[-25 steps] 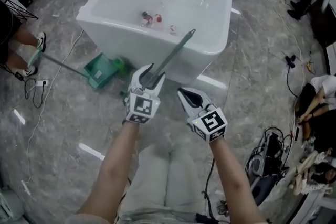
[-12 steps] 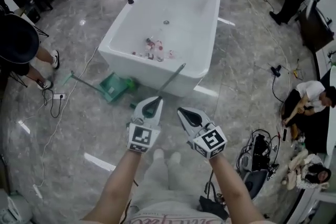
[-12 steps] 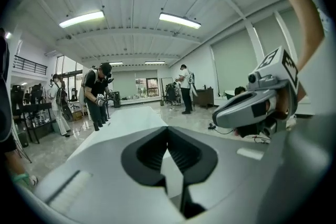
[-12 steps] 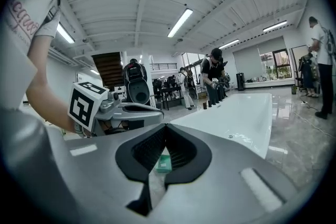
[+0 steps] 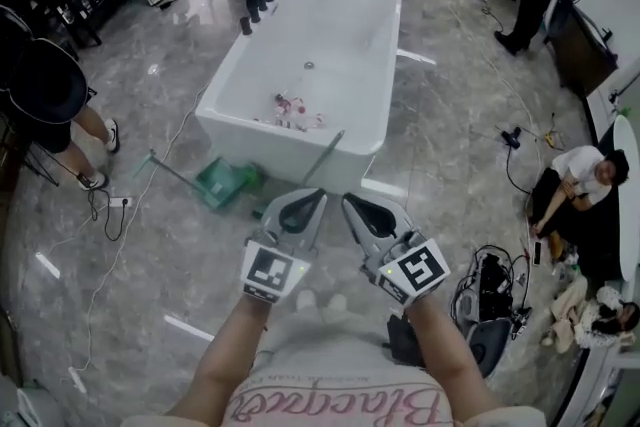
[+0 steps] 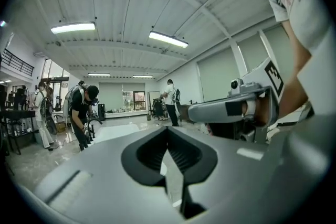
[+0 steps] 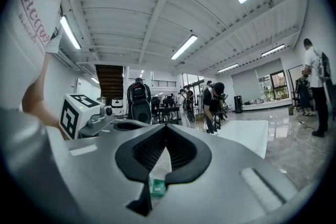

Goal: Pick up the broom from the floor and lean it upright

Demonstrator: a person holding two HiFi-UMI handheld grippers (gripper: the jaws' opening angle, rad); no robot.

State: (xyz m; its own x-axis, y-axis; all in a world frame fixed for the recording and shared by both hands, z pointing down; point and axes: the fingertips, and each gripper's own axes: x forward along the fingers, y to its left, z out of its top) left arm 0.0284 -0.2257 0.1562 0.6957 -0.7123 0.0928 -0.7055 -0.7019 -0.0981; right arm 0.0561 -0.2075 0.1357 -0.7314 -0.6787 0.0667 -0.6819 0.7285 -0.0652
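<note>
Since the head view looks steeply down, we see the broom (image 5: 328, 155) slanting up against the near wall of the white bathtub (image 5: 270, 147), its lower end hidden behind the left gripper (image 5: 316, 197). Left gripper view: our jaws are clenched together, nothing between them. Right gripper view: right gripper (image 7: 165, 127) is pinched closed too, empty.

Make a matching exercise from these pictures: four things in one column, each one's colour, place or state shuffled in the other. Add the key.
1. bathtub
2. dustpan
3. small items
4. left gripper

a. green, on the floor
b. jaws shut
c. white
d. lying inside the tub

Pairs: 1-c, 2-a, 3-d, 4-b
</note>
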